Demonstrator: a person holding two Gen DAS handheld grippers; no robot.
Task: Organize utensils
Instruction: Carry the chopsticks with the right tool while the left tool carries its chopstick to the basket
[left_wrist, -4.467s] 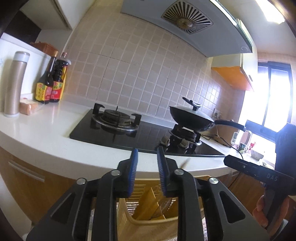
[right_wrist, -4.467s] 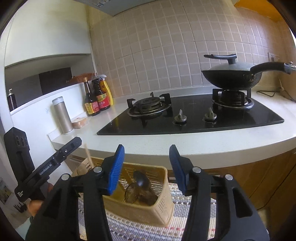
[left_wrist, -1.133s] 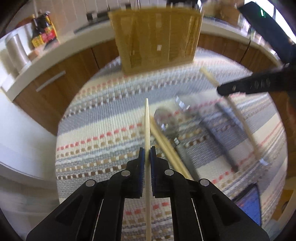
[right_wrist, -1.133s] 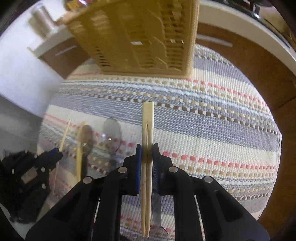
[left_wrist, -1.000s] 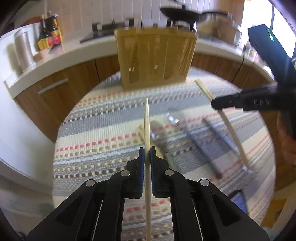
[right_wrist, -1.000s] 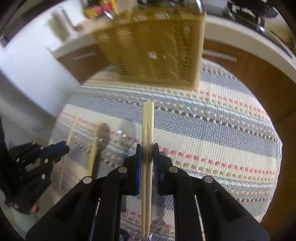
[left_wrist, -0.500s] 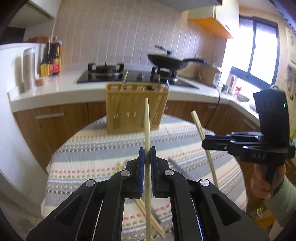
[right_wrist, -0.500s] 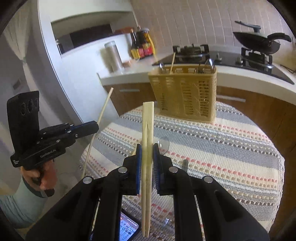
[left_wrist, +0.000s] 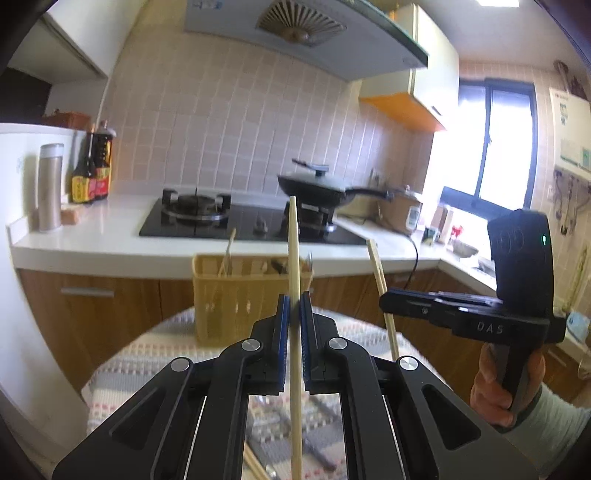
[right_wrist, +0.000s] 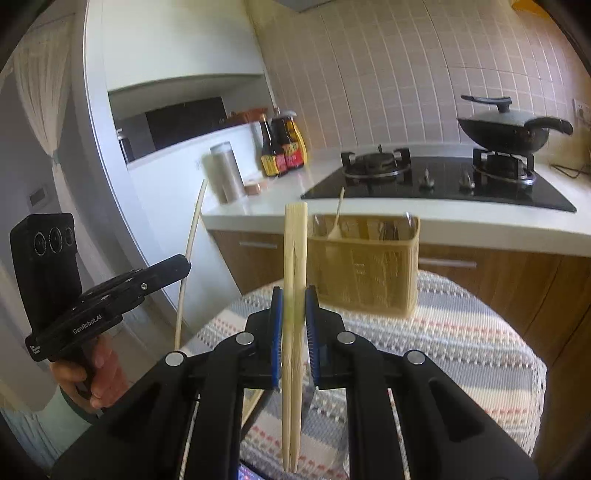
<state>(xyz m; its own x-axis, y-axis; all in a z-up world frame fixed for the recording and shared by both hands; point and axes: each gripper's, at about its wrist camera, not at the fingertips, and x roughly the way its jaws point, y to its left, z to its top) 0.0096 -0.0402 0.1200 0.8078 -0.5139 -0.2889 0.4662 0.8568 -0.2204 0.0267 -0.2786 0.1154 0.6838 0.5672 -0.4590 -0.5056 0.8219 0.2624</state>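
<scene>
In the left wrist view my left gripper (left_wrist: 293, 306) is shut on a single wooden chopstick (left_wrist: 293, 236) that stands upright, well above the table. A yellow slatted utensil basket (left_wrist: 243, 295) with several utensils in it stands beyond, at the far edge of the striped tablecloth (right_wrist: 461, 332). In the right wrist view my right gripper (right_wrist: 293, 306) is shut on a pair of chopsticks (right_wrist: 294, 251), also upright, in front of the basket (right_wrist: 369, 266). Each gripper shows in the other's view: the right gripper (left_wrist: 384, 299) and the left gripper (right_wrist: 181, 264). Blurred utensils (left_wrist: 266, 413) lie on the cloth below.
Behind the round table runs a white counter (left_wrist: 92, 251) with a black gas hob (right_wrist: 436, 184), a lidded wok (right_wrist: 509, 125), sauce bottles (right_wrist: 280, 147) and a steel flask (left_wrist: 50, 188). Wooden cabinet fronts (right_wrist: 498, 273) stand below it. A hand (left_wrist: 495, 387) holds the right gripper's grip.
Both grippers have risen from the tablecloth and tilted up toward level, each carrying its chopsticks. The views have swung from the cloth to the basket and counter.
</scene>
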